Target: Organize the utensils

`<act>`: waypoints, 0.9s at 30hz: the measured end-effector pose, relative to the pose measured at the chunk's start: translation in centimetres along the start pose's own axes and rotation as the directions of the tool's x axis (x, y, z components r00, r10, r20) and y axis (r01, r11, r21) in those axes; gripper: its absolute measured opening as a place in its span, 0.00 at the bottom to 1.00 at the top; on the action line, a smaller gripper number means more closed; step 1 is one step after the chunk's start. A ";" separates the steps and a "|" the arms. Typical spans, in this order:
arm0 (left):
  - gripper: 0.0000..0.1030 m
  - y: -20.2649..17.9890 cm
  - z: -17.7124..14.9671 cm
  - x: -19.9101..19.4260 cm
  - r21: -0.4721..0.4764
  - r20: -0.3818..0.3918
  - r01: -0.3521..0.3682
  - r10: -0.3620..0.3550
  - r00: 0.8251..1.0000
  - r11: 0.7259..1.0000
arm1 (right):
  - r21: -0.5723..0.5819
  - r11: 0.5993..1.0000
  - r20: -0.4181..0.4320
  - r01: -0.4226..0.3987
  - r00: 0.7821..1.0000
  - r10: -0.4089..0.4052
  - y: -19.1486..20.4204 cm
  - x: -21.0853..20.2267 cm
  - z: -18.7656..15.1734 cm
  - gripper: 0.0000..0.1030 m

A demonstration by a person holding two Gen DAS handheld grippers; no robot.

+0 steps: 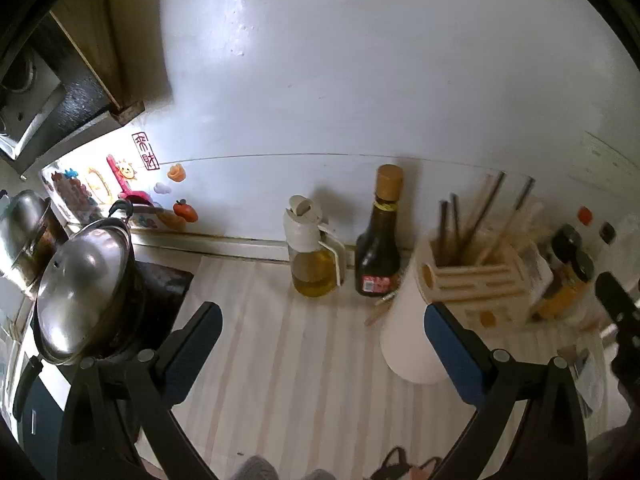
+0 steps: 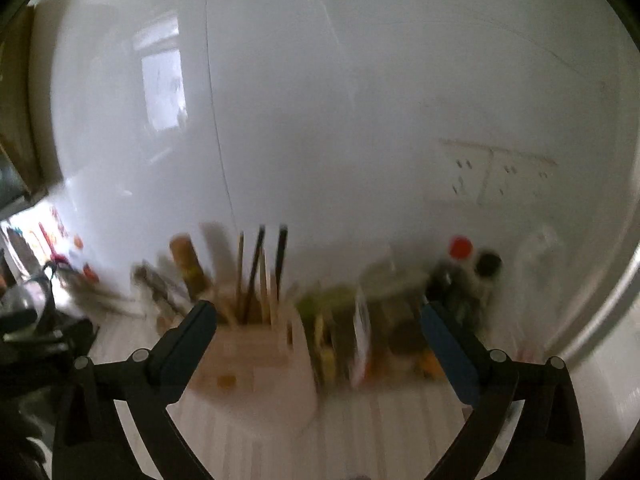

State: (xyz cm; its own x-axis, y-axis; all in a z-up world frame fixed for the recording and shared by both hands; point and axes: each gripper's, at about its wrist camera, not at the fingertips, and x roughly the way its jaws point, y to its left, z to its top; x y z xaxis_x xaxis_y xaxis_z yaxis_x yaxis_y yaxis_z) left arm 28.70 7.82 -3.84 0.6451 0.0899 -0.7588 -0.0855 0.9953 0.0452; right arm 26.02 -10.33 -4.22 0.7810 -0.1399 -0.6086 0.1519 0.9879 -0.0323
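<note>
A white utensil holder (image 1: pixel 404 344) with a slotted wooden top stands on the striped counter, right of centre in the left wrist view. Several chopsticks (image 1: pixel 482 216) stand upright in it. One loose chopstick (image 1: pixel 378 312) lies on the counter at its left side. My left gripper (image 1: pixel 322 308) is open and holds nothing; its right finger is in front of the holder's body. The right wrist view is blurred. It shows the same holder (image 2: pixel 248 352) and chopsticks (image 2: pixel 256 276) just beyond my right gripper (image 2: pixel 317 307), which stands wide open with nothing between its fingers.
An oil bottle (image 1: pixel 314 256) and a dark sauce bottle (image 1: pixel 380 240) stand against the white wall. A lidded steel pot (image 1: pixel 84 288) sits on the stove at left. Jars and bottles (image 1: pixel 568 264) crowd the counter right of the holder; a red-capped one (image 2: pixel 460 248) shows there.
</note>
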 end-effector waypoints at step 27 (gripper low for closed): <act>1.00 -0.3 -11.6 -25.0 -0.017 0.213 0.046 -0.041 0.976 0.999 | -0.009 0.999 0.139 0.036 0.990 -0.034 -4.7 -29.0 -6.7 1.00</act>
State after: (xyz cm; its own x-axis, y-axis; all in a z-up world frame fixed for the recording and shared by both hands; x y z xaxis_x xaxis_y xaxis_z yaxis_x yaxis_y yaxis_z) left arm 3.77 4.86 7.58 0.7950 0.0544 -0.6042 -0.0686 0.9976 -0.0004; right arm -1.46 -10.45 8.26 0.8520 -0.1814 -0.4912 0.1740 0.9828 -0.0612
